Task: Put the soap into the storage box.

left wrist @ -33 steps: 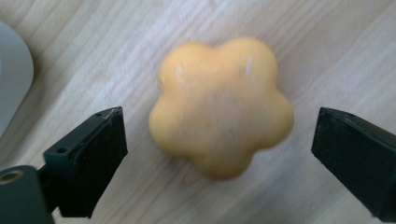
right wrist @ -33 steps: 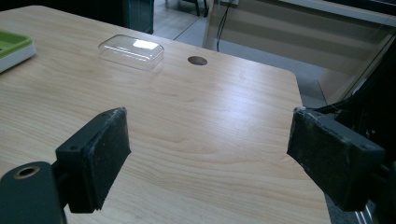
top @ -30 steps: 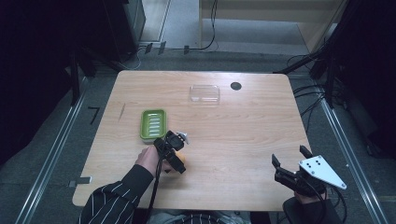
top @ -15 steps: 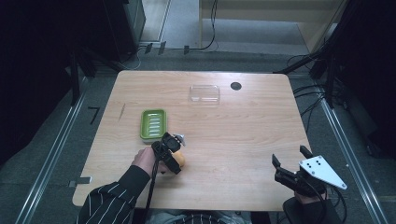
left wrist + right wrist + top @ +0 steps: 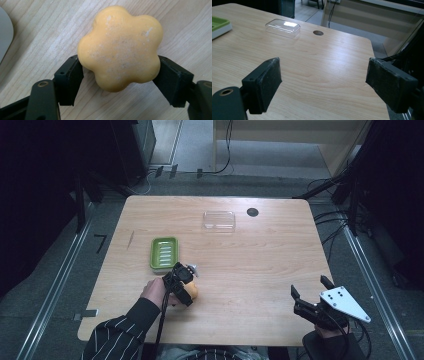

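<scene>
The flower-shaped orange soap (image 5: 120, 47) lies on the bench (image 5: 260, 265) near its front left part, just in front of the green dish (image 5: 164, 253), pinched between the left gripper's (image 5: 117, 75) fingers, while the right gripper's (image 5: 324, 82) fingers gape wide, holding nothing, over the front right corner.

Even overhead light brightens the table (image 5: 260, 265), surroundings stay dark; glare on the clear lid (image 5: 283, 27), close-ups slightly soft.
</scene>
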The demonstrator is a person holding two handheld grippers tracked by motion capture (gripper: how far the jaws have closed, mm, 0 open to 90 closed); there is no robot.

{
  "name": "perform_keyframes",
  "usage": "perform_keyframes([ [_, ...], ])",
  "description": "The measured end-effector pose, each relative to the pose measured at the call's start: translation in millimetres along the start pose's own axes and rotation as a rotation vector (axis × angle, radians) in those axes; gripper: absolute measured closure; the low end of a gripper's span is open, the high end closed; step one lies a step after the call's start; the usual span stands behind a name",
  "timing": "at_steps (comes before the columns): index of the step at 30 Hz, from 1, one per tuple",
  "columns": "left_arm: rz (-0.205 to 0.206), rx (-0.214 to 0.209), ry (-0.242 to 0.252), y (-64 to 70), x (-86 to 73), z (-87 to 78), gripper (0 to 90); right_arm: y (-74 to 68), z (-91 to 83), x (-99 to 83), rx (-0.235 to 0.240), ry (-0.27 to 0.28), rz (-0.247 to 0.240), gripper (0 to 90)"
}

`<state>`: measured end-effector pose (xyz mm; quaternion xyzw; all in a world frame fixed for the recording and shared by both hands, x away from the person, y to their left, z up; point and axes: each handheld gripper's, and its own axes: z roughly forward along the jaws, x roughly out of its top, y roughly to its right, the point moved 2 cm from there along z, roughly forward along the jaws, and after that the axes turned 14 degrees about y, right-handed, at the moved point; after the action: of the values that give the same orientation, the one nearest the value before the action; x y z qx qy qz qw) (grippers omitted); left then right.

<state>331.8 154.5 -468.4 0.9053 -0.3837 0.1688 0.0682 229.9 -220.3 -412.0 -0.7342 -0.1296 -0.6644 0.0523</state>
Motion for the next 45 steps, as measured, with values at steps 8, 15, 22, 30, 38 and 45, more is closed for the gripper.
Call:
perform_keyframes([
  [8, -0.006, 0.042, 0.008, 3.0, 4.0, 4.2, 26.9, 0.0, 0.1, 0.0, 0.001, 0.000, 0.000, 13.3],
  [15, 0.062, 0.046, 0.010, 5.3, 3.6, 4.5, 27.4, 0.2, 0.2, -0.1, 0.000, 0.001, -0.002, 13.3],
  [22, 0.036, 0.012, 0.019, 1.1, 2.8, 7.6, 26.9, -0.9, 0.3, 0.1, 0.001, -0.001, 0.000, 13.3],
  [30, 0.047, 0.018, 0.010, 1.9, 2.7, 9.5, 28.2, -0.3, 0.3, -0.1, 0.002, 0.000, -0.003, 13.3],
  [38, 0.056, 0.011, 0.013, 2.4, 4.1, 6.2, 28.3, -0.2, 0.4, -0.1, 0.000, -0.001, -0.002, 13.3],
  [45, 0.054, 0.013, 0.011, -1.5, 3.6, 2.1, 28.3, 0.0, 0.4, 0.0, 0.000, 0.001, -0.002, 13.3],
])
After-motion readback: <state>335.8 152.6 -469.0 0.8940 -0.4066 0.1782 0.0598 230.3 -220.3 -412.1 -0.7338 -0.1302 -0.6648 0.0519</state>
